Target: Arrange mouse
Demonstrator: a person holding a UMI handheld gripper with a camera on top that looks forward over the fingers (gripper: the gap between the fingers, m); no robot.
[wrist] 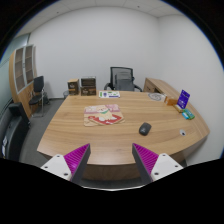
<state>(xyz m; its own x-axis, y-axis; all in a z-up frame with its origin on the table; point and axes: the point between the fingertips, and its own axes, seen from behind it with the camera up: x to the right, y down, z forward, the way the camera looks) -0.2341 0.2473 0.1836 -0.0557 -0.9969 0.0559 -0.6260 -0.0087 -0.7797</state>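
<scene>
A small black mouse [145,128] lies on the right part of a large wooden table [70,130], well beyond my fingers. A mouse mat with a red and beige picture [103,116] lies on the table's middle, left of the mouse. My gripper [111,160] is held back from the table's near edge, its two purple pads spread wide apart with nothing between them.
A purple box [183,98] and a small teal thing [186,114] stand at the table's right end. Papers [108,94] lie at the far side. A black chair [121,78] stands behind the table, another chair [38,93] at the left by a shelf.
</scene>
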